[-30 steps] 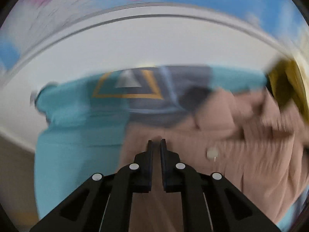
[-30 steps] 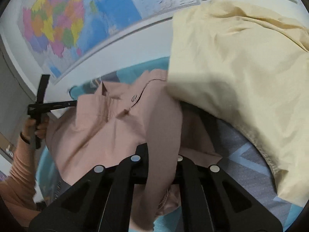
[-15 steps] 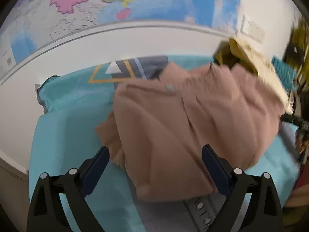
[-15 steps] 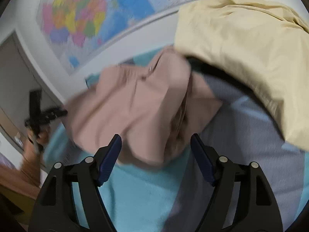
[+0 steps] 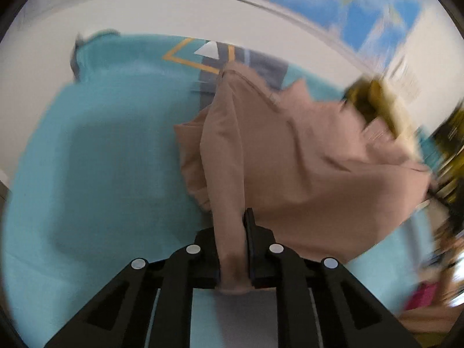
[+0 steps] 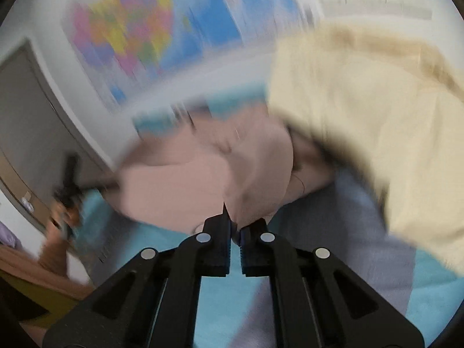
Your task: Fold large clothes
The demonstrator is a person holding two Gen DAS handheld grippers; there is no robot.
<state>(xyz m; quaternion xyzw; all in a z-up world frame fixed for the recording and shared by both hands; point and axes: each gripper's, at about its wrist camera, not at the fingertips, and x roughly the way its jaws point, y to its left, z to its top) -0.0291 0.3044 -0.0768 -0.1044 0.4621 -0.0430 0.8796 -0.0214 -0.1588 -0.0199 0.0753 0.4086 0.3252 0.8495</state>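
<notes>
A dusty pink shirt [image 5: 304,156] lies crumpled on a teal cover [image 5: 110,150]. In the left wrist view a fold of it runs down between the fingers of my left gripper [image 5: 232,223], whose jaws are closing and pinch the cloth. The right wrist view is blurred. There the same pink shirt [image 6: 185,185] bulges in front of my right gripper [image 6: 239,220]. Its jaws are closing too, nearly together, with a tip of the shirt's edge caught between the fingertips.
A cream garment [image 6: 362,133] is heaped at the right, overlapping the shirt, and shows yellowish in the left view [image 5: 377,98]. A coloured map [image 6: 136,37] hangs on the white wall behind. A hand holding the other gripper [image 6: 65,191] is at the far left.
Half a second ago both grippers stood wide open over the shirt. Now both have closed on its fabric, and the left one has moved in over the shirt's near edge.
</notes>
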